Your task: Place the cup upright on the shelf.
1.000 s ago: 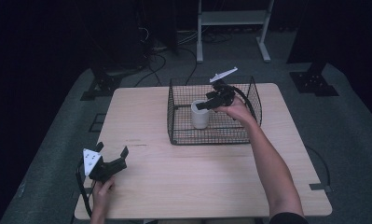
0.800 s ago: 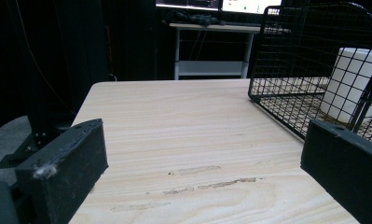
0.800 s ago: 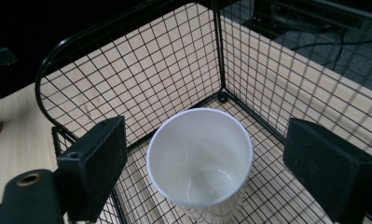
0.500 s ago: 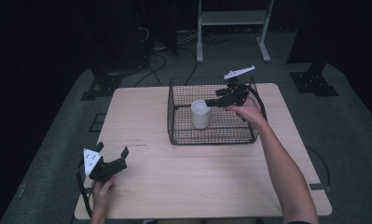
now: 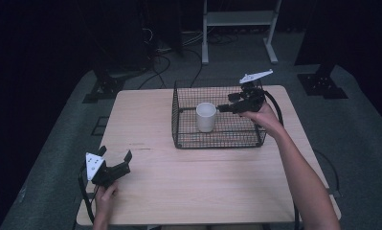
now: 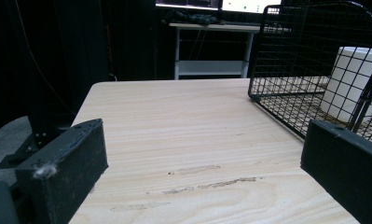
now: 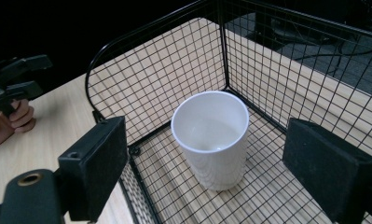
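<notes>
A smooth white cup [image 5: 206,116] stands upright inside the black wire basket [image 5: 217,139] on your pale wooden table [image 5: 203,182]. Your right gripper [image 5: 223,108] hangs over the basket, jaws spread, empty; your left gripper [image 5: 116,158] rests near the front corner, jaws apart.

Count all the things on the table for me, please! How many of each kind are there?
Cup: 1, white, standing upright inside the basket.
Basket: 1, black wire, sitting on the table.
Gripper: 2, the left gripper and the right gripper, each held in a hand and open.
Total: 4 things.
</notes>
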The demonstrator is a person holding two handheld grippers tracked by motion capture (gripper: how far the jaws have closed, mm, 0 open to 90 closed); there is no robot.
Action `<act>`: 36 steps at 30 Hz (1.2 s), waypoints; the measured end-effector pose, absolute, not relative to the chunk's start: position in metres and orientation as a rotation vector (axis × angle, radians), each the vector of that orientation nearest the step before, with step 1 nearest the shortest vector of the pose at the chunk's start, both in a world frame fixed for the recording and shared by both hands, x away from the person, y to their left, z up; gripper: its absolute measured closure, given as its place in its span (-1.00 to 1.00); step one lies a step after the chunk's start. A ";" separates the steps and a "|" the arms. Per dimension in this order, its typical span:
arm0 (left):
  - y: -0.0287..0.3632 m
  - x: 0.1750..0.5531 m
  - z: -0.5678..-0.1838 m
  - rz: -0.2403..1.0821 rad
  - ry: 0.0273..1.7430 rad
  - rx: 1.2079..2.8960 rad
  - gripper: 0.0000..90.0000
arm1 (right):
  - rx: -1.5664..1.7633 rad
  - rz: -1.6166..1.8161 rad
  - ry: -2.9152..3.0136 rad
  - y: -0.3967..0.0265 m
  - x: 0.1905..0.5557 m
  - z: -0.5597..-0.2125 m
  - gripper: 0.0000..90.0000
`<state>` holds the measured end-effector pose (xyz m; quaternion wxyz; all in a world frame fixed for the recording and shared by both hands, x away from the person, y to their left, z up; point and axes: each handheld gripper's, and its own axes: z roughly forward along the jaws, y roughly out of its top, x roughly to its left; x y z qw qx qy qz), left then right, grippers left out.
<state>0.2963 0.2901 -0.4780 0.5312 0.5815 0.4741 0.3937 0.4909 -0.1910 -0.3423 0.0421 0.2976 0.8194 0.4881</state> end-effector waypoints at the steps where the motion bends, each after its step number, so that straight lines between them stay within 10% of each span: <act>1: 0.290 0.296 -0.478 0.940 1.131 1.388 -1.00 | 0.904 1.494 2.509 -0.194 0.487 -0.342 -0.71; 36: 0.289 0.296 -0.478 0.945 1.125 1.395 -1.00 | 0.860 1.539 2.519 -0.232 0.442 -0.349 -0.70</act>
